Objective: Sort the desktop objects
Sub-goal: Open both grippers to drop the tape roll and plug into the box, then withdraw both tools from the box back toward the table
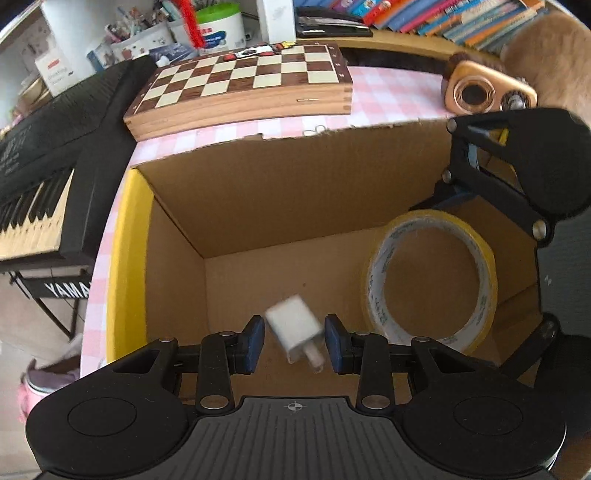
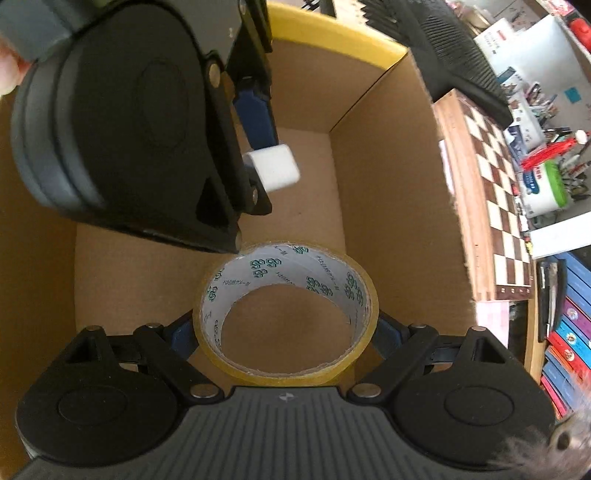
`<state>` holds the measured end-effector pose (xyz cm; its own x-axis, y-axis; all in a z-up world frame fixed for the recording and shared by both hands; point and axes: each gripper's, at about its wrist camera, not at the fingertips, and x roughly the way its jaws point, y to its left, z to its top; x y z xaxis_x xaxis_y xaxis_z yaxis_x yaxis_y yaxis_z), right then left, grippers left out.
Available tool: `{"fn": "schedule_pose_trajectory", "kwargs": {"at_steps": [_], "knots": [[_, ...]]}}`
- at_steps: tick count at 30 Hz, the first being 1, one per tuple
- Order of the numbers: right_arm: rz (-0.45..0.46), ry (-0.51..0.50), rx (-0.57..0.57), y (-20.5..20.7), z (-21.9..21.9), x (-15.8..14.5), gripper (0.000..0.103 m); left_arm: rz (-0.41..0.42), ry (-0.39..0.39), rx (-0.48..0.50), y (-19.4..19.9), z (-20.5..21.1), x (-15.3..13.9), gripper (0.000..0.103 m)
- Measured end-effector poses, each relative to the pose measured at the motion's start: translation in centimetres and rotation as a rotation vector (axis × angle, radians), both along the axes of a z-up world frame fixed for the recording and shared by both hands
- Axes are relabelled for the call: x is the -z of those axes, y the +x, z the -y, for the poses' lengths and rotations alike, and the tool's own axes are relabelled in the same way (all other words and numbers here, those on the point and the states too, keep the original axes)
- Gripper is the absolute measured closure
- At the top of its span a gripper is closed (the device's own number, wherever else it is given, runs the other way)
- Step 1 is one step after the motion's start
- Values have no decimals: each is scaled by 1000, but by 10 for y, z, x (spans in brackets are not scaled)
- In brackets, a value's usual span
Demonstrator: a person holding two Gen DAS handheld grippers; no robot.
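A pink checked table (image 1: 388,92) is holding a chessboard (image 1: 240,85) and a big cardboard box (image 1: 258,192). Inside it, the right gripper (image 2: 286,332) is pinching the tape roll (image 2: 288,310), while the left gripper (image 1: 294,341) is spread, its white charger (image 1: 295,332) looking blurry and probably dropping. I am thinking the next move is letting the tape go too

A folded wooden chessboard (image 1: 240,88) lies on the pink checked tablecloth (image 1: 384,96) at twelve o'clock, a black Yamaha keyboard (image 1: 44,173) at nine, a row of books (image 1: 436,16) at one, and a green-lidded white tub (image 1: 221,24) at eleven
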<state>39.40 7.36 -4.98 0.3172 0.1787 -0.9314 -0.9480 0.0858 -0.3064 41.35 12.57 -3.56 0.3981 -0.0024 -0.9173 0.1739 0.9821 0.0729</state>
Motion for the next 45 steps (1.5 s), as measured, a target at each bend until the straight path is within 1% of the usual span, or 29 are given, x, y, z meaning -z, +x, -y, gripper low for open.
{"fn": "schedule_pose_trajectory", "kwargs": {"at_steps": [3, 4, 5, 6, 8, 9, 11, 12, 13, 15, 17, 20, 24, 28, 32, 35, 37, 40, 43, 45], "knots": [[-3, 0, -8, 0, 2, 0, 10, -3, 8, 18, 3, 2, 1, 66], [3, -1, -2, 1, 2, 0, 10, -5, 12, 25, 3, 3, 1, 60], [3, -4, 10, 2, 2, 1, 9, -7, 14, 31, 3, 4, 1, 49], [-1, -3, 22, 4, 2, 1, 7, -5, 17, 33, 3, 5, 1, 47], [-7, 5, 34, 5, 4, -1, 3, -1, 6, 52, 2, 7, -1, 36], [-5, 8, 37, 5, 5, -2, 1, 2, 2, 58, 2, 8, -1, 35], [13, 13, 39, 2, 7, -4, 0, 15, -11, 61, -1, 10, -5, 26], [26, 19, 41, 0, 9, -7, 0, 26, -12, 64, -4, 11, -8, 24], [36, 28, 46, -2, 11, -10, 0, 41, -6, 69, -8, 12, -12, 21], [46, 52, 62, -2, 16, -22, 0, 70, 31, 77, -16, 17, -21, 15], [58, 98, 91, -8, 26, -37, 0, 123, 54, 111, -29, 20, -35, 9], [87, 177, 148, -21, 44, -62, 0, 204, 83, 137, -49, 22, -56, 7], [136, 315, 247, -42, 61, -95, 0, 327, 90, 126, -82, 21, -84, 6], [192, 464, 364, -73, 93, -126, 0, 454, 98, 91, -119, 21, -110, 3], [250, 577, 491, -105, 118, -144, 0, 565, 73, 30, -159, 15, -134, 2], [303, 655, 592, -134, 134, -152, 0, 618, 37, -17, -190, 11, -143, 2], [344, 697, 657, -157, 146, -158, 0, 639, 15, -56, -207, 8, -145, 2], [414, 767, 765, -188, 158, -158, 0, 677, -12, -119, -233, 4, -147, 2], [458, 822, 862, -220, 167, -155, 0, 721, -21, -186, -260, 2, -147, 2], [482, 844, 905, -240, 168, -151, 0, 739, -32, -222, -276, -1, -145, 2]]}}
